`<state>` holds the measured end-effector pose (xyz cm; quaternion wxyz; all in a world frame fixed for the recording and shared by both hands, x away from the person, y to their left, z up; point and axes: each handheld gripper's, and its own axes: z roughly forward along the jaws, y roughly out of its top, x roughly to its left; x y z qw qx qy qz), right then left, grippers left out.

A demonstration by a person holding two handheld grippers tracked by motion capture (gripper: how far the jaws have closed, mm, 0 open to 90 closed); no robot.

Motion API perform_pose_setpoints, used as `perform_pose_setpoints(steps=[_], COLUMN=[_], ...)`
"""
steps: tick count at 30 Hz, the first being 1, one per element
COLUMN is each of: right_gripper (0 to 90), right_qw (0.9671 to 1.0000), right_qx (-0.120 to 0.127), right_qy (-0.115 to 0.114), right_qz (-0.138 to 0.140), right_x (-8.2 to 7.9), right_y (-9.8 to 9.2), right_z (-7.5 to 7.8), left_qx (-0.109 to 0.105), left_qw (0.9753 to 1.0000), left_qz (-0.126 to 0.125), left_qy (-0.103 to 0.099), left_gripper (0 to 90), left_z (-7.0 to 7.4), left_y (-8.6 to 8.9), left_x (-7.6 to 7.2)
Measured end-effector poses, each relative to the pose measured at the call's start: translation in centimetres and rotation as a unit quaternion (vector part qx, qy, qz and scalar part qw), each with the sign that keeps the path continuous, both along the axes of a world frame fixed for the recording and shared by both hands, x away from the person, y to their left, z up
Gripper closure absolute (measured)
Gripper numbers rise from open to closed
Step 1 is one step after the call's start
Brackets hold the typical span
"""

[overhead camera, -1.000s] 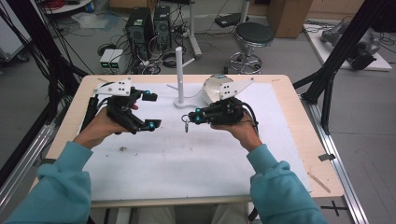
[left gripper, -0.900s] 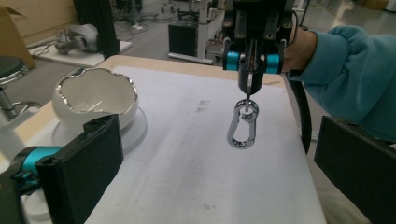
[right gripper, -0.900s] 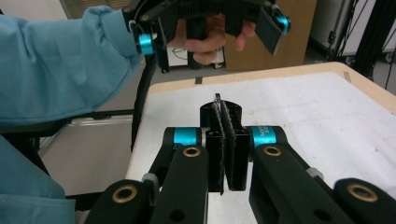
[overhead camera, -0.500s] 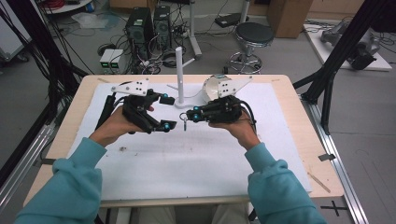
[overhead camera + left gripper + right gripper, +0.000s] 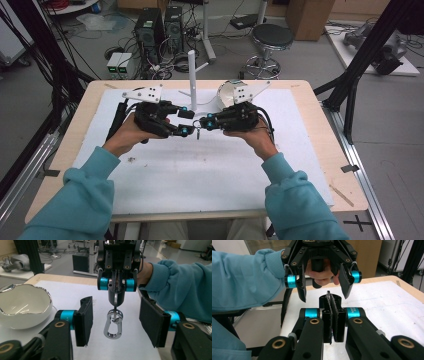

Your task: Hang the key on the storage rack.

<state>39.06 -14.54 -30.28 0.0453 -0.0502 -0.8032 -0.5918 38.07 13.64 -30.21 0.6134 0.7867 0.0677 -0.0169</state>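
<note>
My right claw is pressed together on a thin metal ring, and from that ring a silver carabiner hangs straight down, clear of the white sheet covering the desk. My left claw is spread wide and faces it tip to tip; in the left gripper view the carabiner hangs between my two black pads without touching either. Both claws hover above the middle of the sheet. Just behind my right claw sits a white bowl with a wavy silver rim, and beside it a white upright post stands.
</note>
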Motion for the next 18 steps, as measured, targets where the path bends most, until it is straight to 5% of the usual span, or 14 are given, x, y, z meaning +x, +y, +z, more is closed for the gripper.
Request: perform_pose_setpoints(steps=[18], right_gripper=[89.1], right_qw=[1.0000], right_qx=[-0.001], right_qy=[0.003], right_qz=[0.001], right_x=[-0.13], right_y=[0.08], right_z=[-0.15], left_qx=[0.017], left_qw=[0.9998], left_qz=[-0.006], left_qy=[0.004], left_gripper=[69.7], left_z=[-0.17], left_y=[-0.39], left_x=[-0.12])
